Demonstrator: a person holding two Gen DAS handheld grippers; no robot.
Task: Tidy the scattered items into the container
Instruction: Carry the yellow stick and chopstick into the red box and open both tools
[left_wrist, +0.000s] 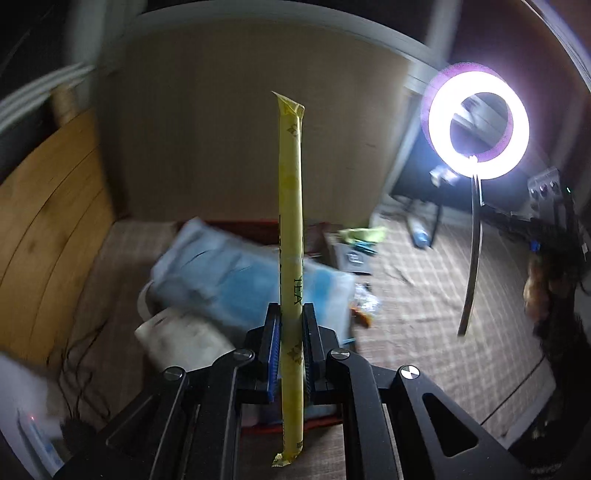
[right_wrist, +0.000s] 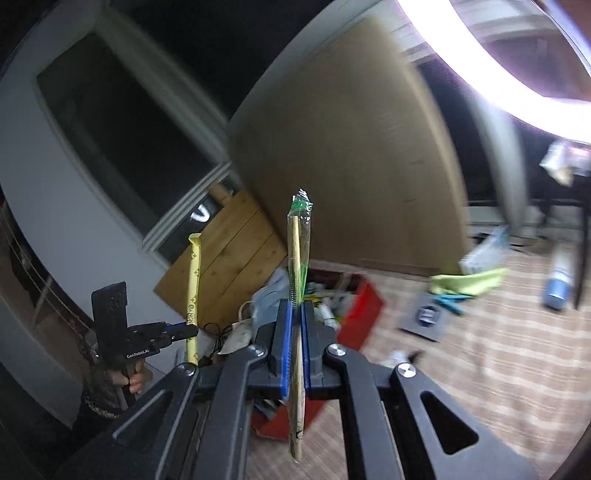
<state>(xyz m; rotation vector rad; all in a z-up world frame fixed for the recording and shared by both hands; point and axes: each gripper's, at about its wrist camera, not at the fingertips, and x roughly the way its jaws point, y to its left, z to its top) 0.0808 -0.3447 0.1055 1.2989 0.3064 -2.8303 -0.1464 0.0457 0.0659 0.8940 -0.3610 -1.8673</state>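
Note:
My left gripper (left_wrist: 290, 314) is shut on a long yellow tea stick packet (left_wrist: 290, 206), held upright in the air; the same packet (right_wrist: 193, 291) and the left gripper (right_wrist: 186, 332) show at the left of the right wrist view. My right gripper (right_wrist: 296, 310) is shut on a pair of wooden chopsticks in a clear green-printed wrapper (right_wrist: 297, 254), also upright. A red container (right_wrist: 364, 310) with several items in it sits on the floor right behind the right gripper. Only a dark red rim (left_wrist: 255, 225) of it shows in the left wrist view.
A blue-and-white plastic bag (left_wrist: 236, 273) and a white bag (left_wrist: 184, 332) lie by the container. A bright ring light (left_wrist: 478, 129) on a stand is at the right. A green cloth (right_wrist: 469, 278), a dark card (right_wrist: 426, 317) and a blue bottle (right_wrist: 557, 284) lie on the checked floor mat. A person's hand (right_wrist: 135, 376) holds the left gripper.

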